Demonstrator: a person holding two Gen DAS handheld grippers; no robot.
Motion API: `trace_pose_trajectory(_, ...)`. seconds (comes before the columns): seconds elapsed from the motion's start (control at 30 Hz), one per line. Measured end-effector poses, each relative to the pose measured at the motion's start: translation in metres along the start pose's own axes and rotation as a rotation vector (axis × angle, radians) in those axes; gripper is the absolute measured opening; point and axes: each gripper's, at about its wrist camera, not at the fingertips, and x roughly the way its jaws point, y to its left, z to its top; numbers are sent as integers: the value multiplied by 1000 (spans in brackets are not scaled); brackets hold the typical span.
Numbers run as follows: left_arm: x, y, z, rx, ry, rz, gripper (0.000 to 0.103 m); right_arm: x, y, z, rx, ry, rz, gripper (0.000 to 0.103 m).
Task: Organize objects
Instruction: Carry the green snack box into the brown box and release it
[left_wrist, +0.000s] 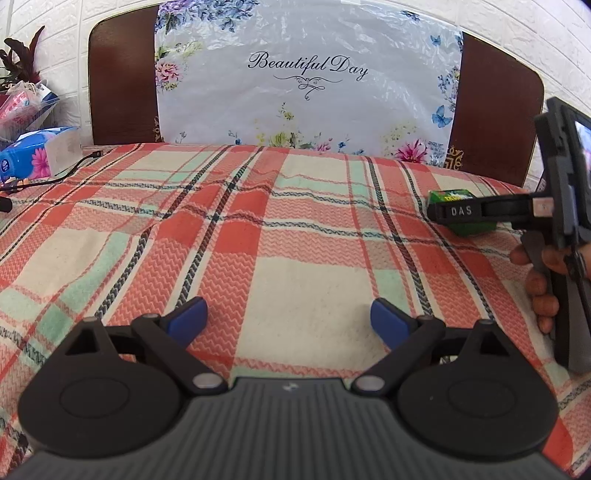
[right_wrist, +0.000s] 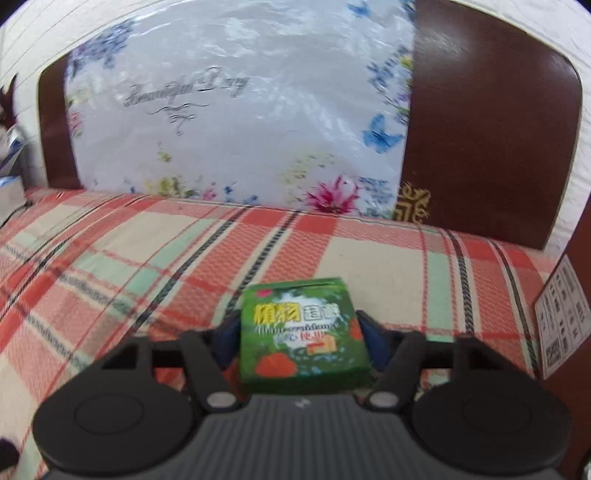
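Note:
A small green box (right_wrist: 301, 328) with yellow lettering and red flowers sits between my right gripper's blue fingers (right_wrist: 373, 338). My right gripper (right_wrist: 299, 336) is shut on it, just above the plaid bedcover (right_wrist: 147, 258). In the left wrist view the same box (left_wrist: 448, 195) shows at the right, partly hidden behind the right gripper's black finger (left_wrist: 461, 211), held by a hand. My left gripper (left_wrist: 288, 317) is open and empty, low over the plaid cover (left_wrist: 295, 240), well left of the box.
A floral plastic sheet reading "Beautiful Day" (left_wrist: 306, 74) leans on a dark wooden headboard (left_wrist: 122, 81). Tissue packs (left_wrist: 37, 155) and a black cable (left_wrist: 55, 173) lie at the far left. A brown cabinet with a sticker (right_wrist: 565, 317) stands at the right.

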Motion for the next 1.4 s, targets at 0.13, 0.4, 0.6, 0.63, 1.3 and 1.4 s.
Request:
trace_pose_trajectory(0.13,1,-1,1,6,4,5,96,-23,-4,-14,29,8,36,61)
trace_pose_trajectory(0.4,2,-3,0,19,12,17,97,-131,-34,-90,-12,46,120,62)
trace_pose_trajectory(0.6,2,-7,0,41,18,43,98,-212,-61,-146,50,54,68,63)
trace_pose_trajectory(0.63,2,-9,1,46,24,52,98,-222,-64,-151,66,47,55,63)
trace_pose_trajectory(1.3,-61,-190,-30,123,409,-567,77,-251,-67,-182,47,-15,55,62)
trace_pose_trajectory(1.4,-69,-201,-22,136,392,-579,56,-255,-65,-182,37,-39,35,60)
